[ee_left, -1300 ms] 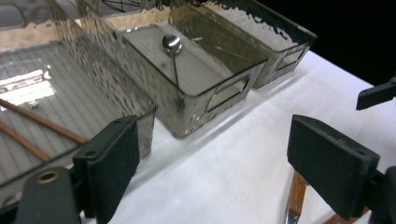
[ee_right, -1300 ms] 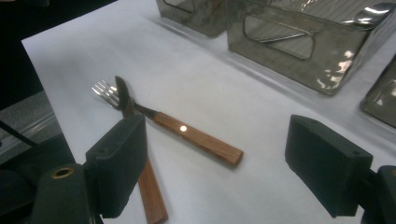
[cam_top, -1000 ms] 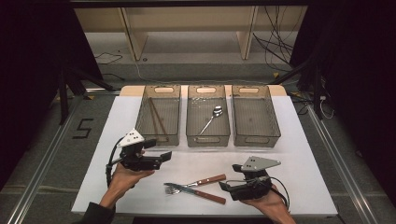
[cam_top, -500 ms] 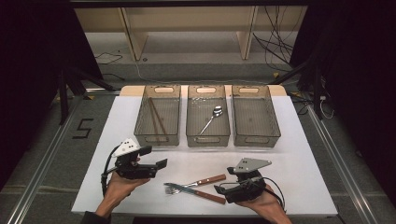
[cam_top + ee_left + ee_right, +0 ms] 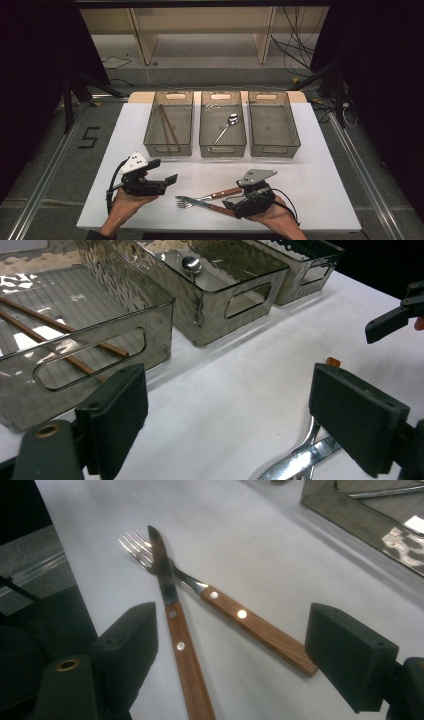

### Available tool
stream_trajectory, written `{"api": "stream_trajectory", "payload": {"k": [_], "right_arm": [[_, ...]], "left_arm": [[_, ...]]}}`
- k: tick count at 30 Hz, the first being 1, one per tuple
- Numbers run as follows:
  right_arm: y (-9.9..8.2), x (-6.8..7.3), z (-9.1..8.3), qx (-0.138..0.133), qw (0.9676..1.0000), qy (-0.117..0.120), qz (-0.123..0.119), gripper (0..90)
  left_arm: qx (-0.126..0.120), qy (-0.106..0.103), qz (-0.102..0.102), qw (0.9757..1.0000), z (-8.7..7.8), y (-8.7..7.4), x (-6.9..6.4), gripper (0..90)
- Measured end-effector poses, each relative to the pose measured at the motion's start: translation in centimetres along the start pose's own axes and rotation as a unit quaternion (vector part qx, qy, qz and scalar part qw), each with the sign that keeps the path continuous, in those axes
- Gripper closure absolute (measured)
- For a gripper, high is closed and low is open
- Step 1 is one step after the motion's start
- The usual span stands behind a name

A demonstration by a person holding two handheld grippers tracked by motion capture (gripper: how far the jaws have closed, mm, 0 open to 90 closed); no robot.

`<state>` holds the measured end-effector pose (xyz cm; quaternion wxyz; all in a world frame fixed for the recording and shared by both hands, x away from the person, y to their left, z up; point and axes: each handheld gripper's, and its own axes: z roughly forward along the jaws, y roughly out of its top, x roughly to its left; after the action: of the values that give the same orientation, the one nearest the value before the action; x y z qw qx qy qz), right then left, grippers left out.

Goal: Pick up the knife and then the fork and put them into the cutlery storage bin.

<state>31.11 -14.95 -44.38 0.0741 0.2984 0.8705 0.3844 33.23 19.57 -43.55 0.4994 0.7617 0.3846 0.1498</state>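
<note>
Landmark: middle bin, one of three grey bins in a row at the far side of the counter.

- Knife & fork: on the counter, near side of the middle bin, well apart from it. Wood handles, crossed, knife blade lying over the fork neck, tips pointing toward the person's left. Unsorted; prob. the next items to bin.
- Right gripper: near side of the middle bin, at the handle ends of the pair. Fingers wide apart, nothing held; both handles sit in the gap in the right gripper view. Lined up w/ the handles, so likely the pick is aimed at wood, not blade.
- Left gripper: near side of the middle bin, off to its left, apart from the cutlery. Fingers wide open, empty. Judged on standby, or ready to steady the fork as the knife lifts off.
- Spoon: inside the middle bin, bowl toward the far end.
- Chopsticks: in the bin left of the middle one.
- Bin right of the middle one: looks empty; prob. kept for one cutlery type.
</note>
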Motion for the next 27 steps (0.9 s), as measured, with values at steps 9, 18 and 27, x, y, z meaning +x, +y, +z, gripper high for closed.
{"api": "stream_trajectory", "payload": {"k": [9,18,27], "right_arm": [[1.1,0.7,1.5,0.050,0.9983,0.013,-0.028,24.9],[2.0,1.8,3.2,0.108,0.9918,0.018,-0.066,34.9],[2.3,2.7,4.6,0.152,0.9838,0.019,-0.093,47.0]], "left_arm": [[-0.009,0.010,0.005,0.9999,-0.6,-0.6,0.0,15.4],[-0.018,0.014,0.000,0.9997,-1.0,-1.1,0.1,15.4],[-0.023,0.016,-0.003,0.9996,-1.2,-1.3,0.0,15.4]]}}
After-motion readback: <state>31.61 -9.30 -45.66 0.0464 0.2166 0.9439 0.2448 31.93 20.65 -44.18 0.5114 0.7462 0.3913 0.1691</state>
